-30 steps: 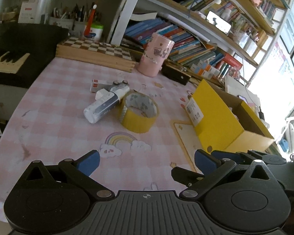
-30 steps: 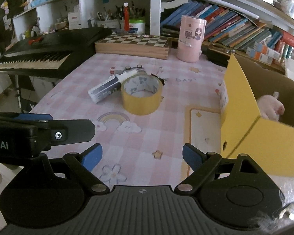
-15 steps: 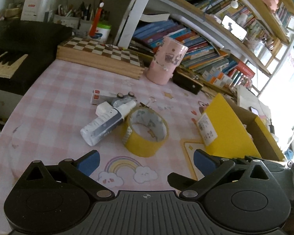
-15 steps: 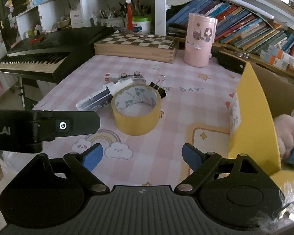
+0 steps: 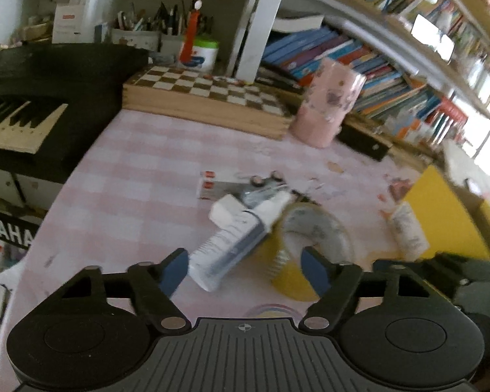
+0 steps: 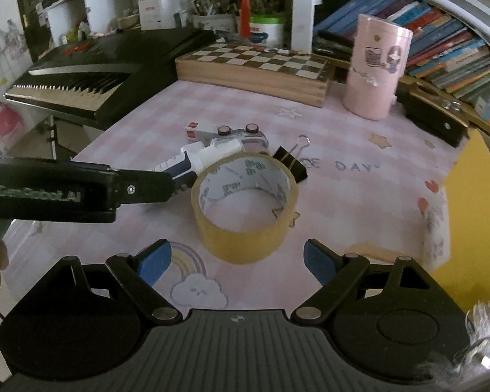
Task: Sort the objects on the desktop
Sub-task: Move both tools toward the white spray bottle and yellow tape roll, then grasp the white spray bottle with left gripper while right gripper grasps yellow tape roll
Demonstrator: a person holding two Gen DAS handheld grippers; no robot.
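A white and dark blue bottle lies on the pink checked tablecloth, leaning against a yellow tape roll. My left gripper is low over them with its jaws closing. The bottle's near end and the roll's left edge lie between the blue pads, and I see no pad pressing on either. In the right wrist view a finger of the left gripper covers part of the bottle. My right gripper stands open just short of the tape roll, with nothing between its fingers.
Behind the roll lie a black binder clip, a small silver toy car and a red-and-white box. A yellow box stands at the right. Pink canister, chessboard and keyboard line the back and left.
Both grippers have come forward and lower toward the bottle and tape roll. The left jaws have narrowed around the bottle's end. The hand inside the yellow box has left the right wrist view.
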